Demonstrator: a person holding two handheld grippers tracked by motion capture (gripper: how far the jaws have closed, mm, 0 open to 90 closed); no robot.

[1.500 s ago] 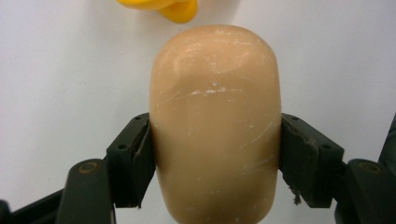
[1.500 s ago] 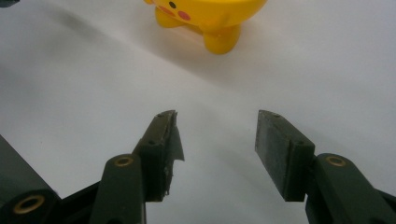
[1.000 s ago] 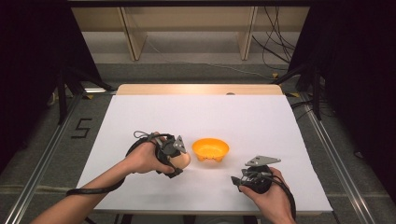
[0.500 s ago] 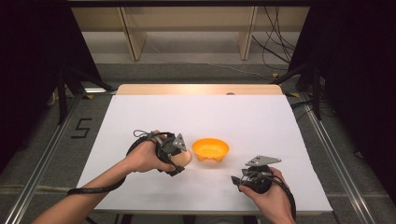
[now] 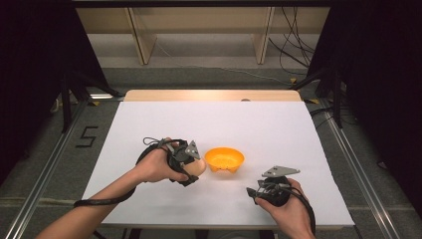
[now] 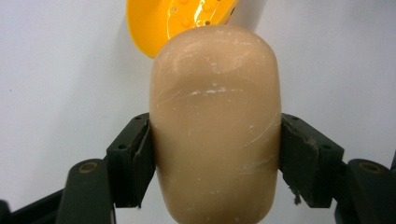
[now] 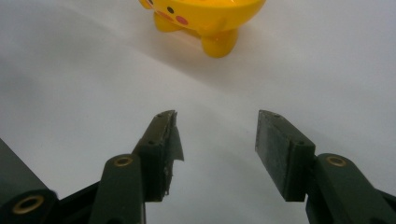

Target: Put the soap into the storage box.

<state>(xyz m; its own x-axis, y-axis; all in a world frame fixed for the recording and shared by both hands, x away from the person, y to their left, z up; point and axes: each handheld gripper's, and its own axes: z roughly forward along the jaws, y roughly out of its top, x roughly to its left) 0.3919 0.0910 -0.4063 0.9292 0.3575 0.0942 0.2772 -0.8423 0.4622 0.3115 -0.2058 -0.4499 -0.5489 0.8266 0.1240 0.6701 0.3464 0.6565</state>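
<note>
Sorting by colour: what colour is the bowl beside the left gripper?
Orange-yellow bowl; clearest in the high view.

The left gripper (image 5: 191, 167) is clamped, both jaws pressed flat against something held between them, the left hand (image 5: 158, 166) wrapped round its body and the forearm running back behind it. The right gripper (image 5: 253, 191) stands with jaws apart and nothing between them, gripped from behind by the right hand (image 5: 287, 211).
</note>
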